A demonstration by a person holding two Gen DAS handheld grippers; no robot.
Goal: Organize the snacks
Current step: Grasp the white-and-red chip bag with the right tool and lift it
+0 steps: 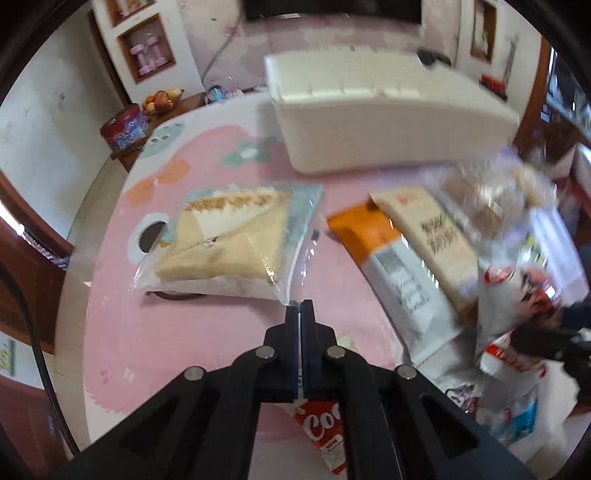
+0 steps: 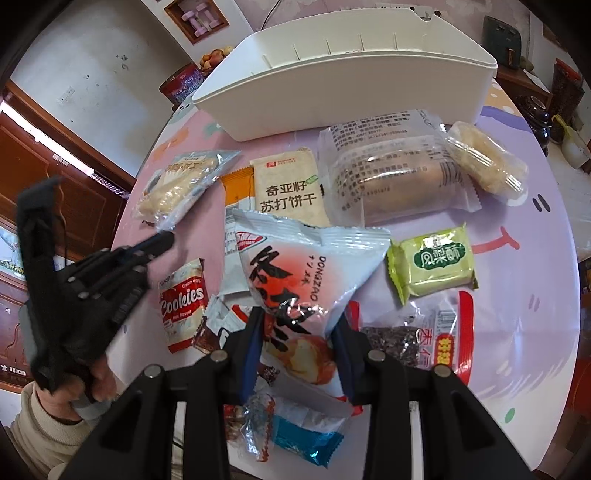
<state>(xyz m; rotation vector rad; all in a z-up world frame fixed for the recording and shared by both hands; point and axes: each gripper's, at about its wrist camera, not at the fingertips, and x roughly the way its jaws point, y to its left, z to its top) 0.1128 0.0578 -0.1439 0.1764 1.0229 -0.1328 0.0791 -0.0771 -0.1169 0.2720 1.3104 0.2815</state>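
Right claw (image 2: 297,334): fingers spread on either side of a puffy white-and-red snack bag (image 2: 306,291), pads against its sides — judged a grip on the bag, which looks raised above the pile. Left claw (image 1: 300,314): fingers pressed together, nothing visibly between them, tips just beside the corner of the clear sandwich pack (image 1: 225,243).

Task items: loose snacks lie spread over the desk (image 2: 535,295) in front of the white bin (image 2: 343,74), which stands at the far side and appears empty as far as its interior shows.

Risks from here:
- The bag is air-filled and slick. A grip on its soft sides may slip, or squeeze and crush the contents.
- The bag's lower edge hangs close to the small wrappers below it, including a blue packet (image 2: 306,439) — a low carry could drag them off the near edge.
- The route to the bin passes over the cracker pack (image 2: 288,192) and the large clear-wrapped cake (image 2: 391,177); a low carry could snag them.
- The left claw sits close beside the pile near the cookies packet (image 2: 181,302); the two claws could collide if both move inward.

Surface: a rounded desk under a pink printed cover with cartoon shapes, smooth and likely slippery.

Room: pale walls, dark wooden doors, a wall niche holding pink dumbbells (image 2: 199,16), a side table with a fruit bowl (image 1: 162,101) and a red tin (image 1: 123,127).
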